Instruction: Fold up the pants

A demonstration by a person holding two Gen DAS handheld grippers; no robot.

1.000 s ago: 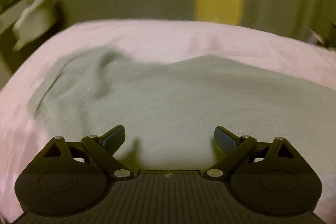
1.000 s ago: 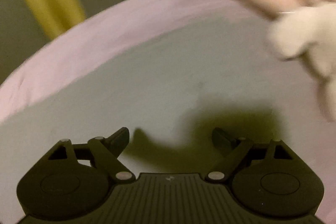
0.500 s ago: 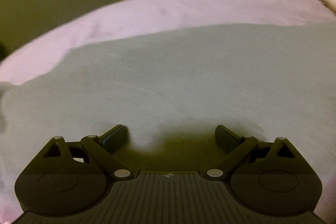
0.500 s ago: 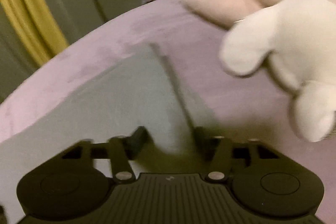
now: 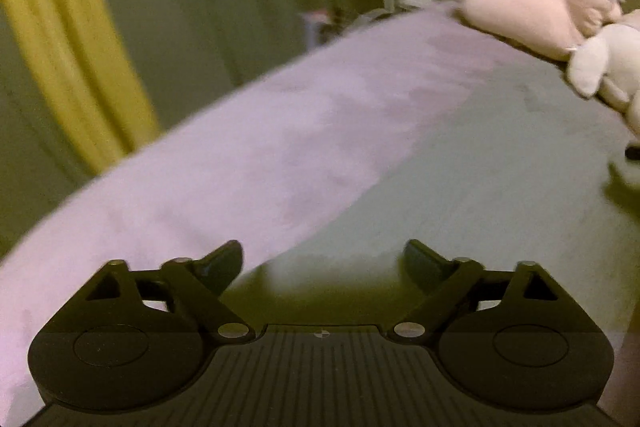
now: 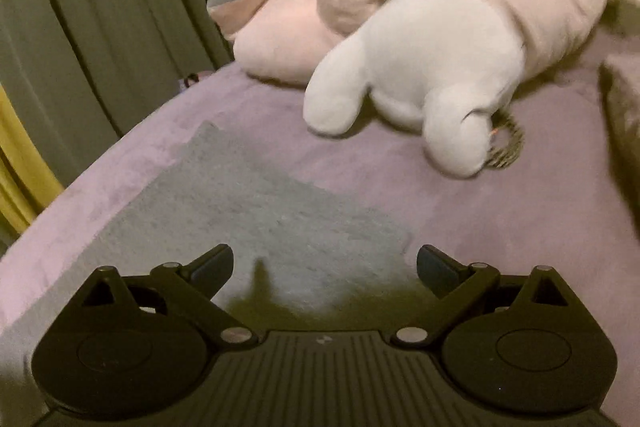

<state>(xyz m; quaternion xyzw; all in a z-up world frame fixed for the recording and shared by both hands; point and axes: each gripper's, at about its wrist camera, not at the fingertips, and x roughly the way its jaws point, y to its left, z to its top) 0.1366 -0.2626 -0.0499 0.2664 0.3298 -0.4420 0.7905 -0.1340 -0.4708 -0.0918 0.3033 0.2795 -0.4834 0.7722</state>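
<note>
Pants: grey pants [image 5: 480,187] are lying flat on the bed [image 5: 280,147], spread over the purple cover; no fold is showing in either view.

Long axis: judging from both views, the cloth is running from the left claw's side toward the soft toys [image 6: 420,67], slantwise across the bed.

Left claw [image 5: 324,263]: standing wide, holding nothing, hanging low over the near edge of the pants; the far edge is slanting up and away to the right.

Right claw [image 6: 324,263]: also wide and empty, hanging over an end of the cloth; the corner [image 6: 208,131] is pointing away, ahead and left of the fingers.

End edge: running from that corner down toward the right finger [image 6: 436,267], with bare cover beyond it.

Nearer claw: the right one is sitting closer to an end, the left one closer to a long side.

Next move, as a guess: each claw is needing to drop onto the edge below it and pinch.

Risk: toys are lying just beyond the end.

Curtains [image 5: 200,7]: hanging behind the bed.
</note>
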